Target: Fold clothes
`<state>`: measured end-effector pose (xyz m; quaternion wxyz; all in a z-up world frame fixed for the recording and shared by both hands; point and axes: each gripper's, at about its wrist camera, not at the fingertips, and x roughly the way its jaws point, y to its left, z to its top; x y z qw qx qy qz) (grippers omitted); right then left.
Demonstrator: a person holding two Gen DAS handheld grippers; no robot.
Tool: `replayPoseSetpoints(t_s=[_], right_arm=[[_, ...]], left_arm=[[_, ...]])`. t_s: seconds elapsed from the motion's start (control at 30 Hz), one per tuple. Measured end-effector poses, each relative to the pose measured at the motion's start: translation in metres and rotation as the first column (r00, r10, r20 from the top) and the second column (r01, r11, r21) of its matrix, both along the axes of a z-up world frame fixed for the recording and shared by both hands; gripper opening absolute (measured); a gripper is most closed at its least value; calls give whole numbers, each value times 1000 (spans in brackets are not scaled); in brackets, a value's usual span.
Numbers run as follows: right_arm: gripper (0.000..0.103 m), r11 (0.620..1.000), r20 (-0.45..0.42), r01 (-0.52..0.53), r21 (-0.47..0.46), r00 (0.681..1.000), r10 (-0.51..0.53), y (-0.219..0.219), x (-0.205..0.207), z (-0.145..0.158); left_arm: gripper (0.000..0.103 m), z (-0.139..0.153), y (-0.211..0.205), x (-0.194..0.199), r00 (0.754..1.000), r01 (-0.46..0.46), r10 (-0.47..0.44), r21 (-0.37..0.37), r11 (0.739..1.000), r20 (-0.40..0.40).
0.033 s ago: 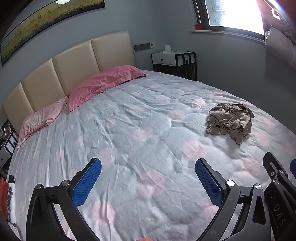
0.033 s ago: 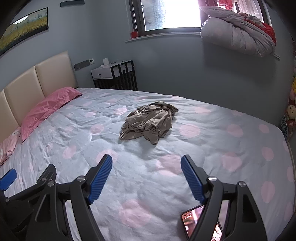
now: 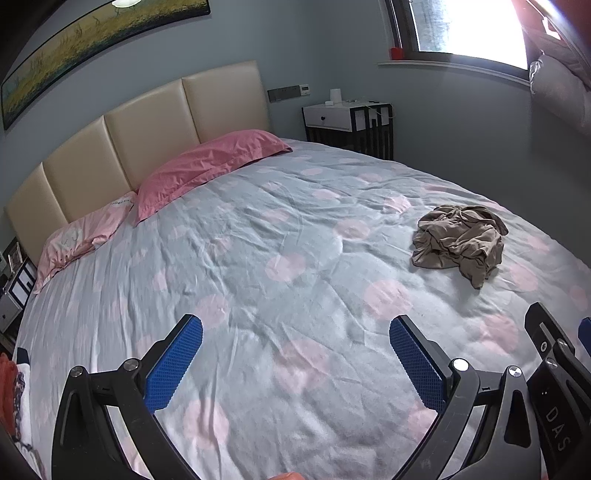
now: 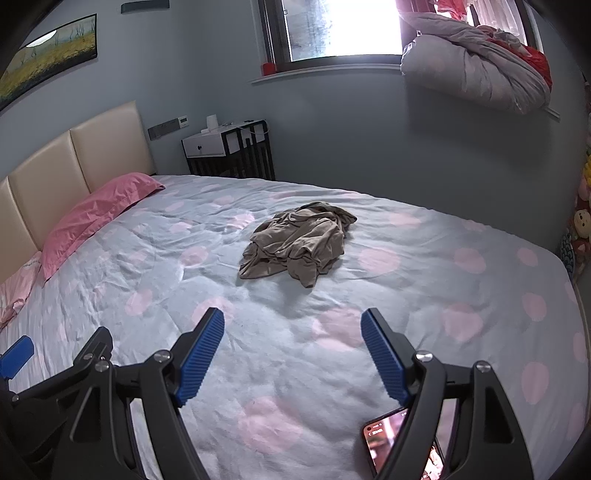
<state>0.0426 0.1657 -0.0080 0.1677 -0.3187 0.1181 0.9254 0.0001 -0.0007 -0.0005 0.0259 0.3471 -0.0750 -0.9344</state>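
Right wrist view: beige garment (image 4: pixel 297 243) lying crumpled mid-bed (image 4: pixel 461 332), unfolded, well beyond both grippers. Right gripper (image 4: pixel 291 354) and left gripper (image 3: pixel 295 363) hovering, fingers spread, gripping nothing. No change showing between pictures; folding outstanding.

Bedroom inventory: counts by kind

Beds 1 (image 3: pixel 280 258); headboard 1 (image 3: pixel 147 136), with 4 panels showing in the left wrist view; pillows 2: one deep pink (image 3: pixel 207 166), one pale pink (image 3: pixel 81 232); garments 1, a crumpled tan heap (image 4: pixel 299 242); nightstands 1 (image 4: pixel 229 151); windows 1 (image 4: pixel 332 29); wall pictures 1 (image 3: pixel 92 48); bundled quilts 1 (image 4: pixel 476 74); phones 1 (image 4: pixel 388 439); red cups on sill 1 (image 4: pixel 269 68); grippers 2: left (image 3: pixel 295 365), right (image 4: pixel 291 358), both spread and empty.
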Motion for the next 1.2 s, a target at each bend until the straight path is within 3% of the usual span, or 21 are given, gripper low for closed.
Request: replayPoseSetpoints(t_s=[1.2], right_arm=[[76, 1000, 2, -6, 8, 1000, 6, -4, 0, 2]], left_arm=[[102, -5, -6, 0, 1000, -13, 13, 23, 1000, 12]])
